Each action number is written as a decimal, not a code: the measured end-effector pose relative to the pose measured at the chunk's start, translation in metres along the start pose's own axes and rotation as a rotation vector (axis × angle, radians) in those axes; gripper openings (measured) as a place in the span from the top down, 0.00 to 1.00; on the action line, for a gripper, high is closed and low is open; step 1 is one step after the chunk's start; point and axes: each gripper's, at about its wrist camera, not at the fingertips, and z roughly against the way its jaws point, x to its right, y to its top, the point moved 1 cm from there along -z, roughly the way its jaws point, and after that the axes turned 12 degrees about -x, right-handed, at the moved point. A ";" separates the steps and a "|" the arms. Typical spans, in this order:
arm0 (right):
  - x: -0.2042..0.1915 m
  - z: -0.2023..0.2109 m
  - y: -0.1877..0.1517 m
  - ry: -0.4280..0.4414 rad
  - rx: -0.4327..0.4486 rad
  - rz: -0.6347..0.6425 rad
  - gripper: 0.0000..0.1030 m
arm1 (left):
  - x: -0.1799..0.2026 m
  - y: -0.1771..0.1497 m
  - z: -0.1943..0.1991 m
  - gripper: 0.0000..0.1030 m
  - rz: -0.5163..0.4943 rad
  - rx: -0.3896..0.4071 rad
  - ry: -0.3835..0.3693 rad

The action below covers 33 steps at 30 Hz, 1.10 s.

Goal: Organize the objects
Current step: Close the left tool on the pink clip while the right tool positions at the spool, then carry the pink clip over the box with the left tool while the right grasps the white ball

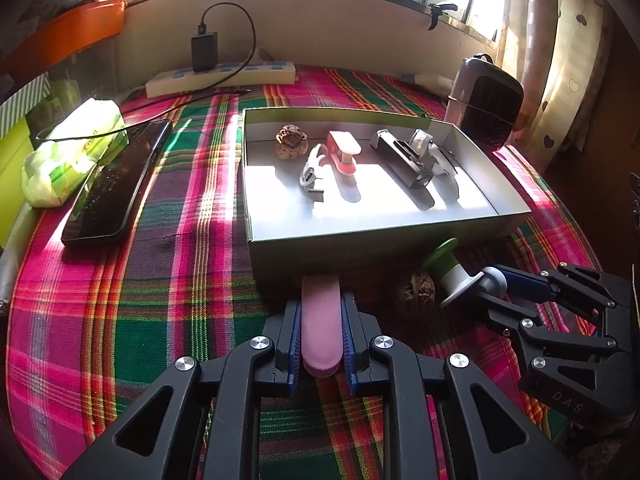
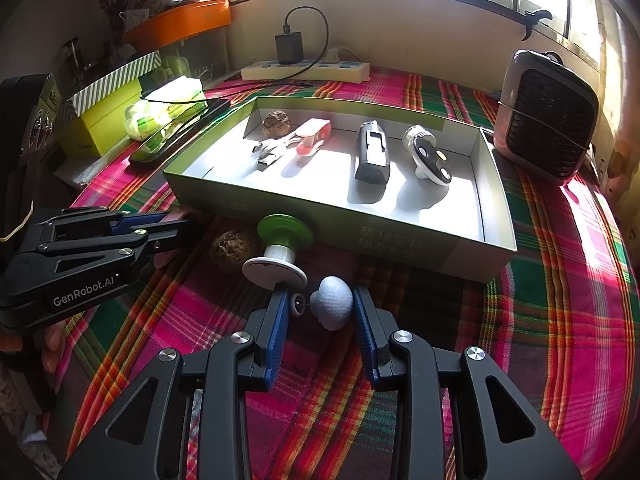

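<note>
My left gripper (image 1: 320, 312) is shut on a pink oblong piece (image 1: 320, 320) that lies on the plaid cloth and touches the front wall of the open box (image 1: 320, 252). My right gripper (image 2: 320, 308) is shut on a grey mushroom-shaped knob (image 2: 334, 304), resting low on the cloth. In the left wrist view the right gripper (image 1: 494, 286) is at the right. Between the grippers, before the box (image 2: 400, 244), lie a walnut (image 2: 230, 248) and a green-and-white spool (image 2: 284, 244). The left gripper (image 2: 180, 232) shows at the left of the right wrist view.
Inside the box lie a walnut (image 1: 290, 142), a white clipper (image 1: 312, 172), a red-pink clip (image 1: 344, 152), a black device (image 1: 404, 160) and a white-black gadget (image 2: 430, 156). Phone (image 1: 116, 184) and tissue pack (image 1: 72, 152) sit left, a small fan (image 2: 548, 124) right, a power strip (image 1: 220, 76) behind.
</note>
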 end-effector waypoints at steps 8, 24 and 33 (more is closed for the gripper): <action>0.001 0.005 0.001 0.005 0.015 -0.006 0.68 | 0.001 -0.001 0.008 0.85 -0.004 0.018 -0.004; -0.002 0.022 0.006 0.020 0.063 0.000 0.68 | 0.004 0.001 0.029 0.85 -0.016 0.063 -0.008; 0.000 0.027 0.012 0.022 0.079 -0.003 0.68 | 0.005 0.005 0.033 0.85 -0.018 0.074 -0.009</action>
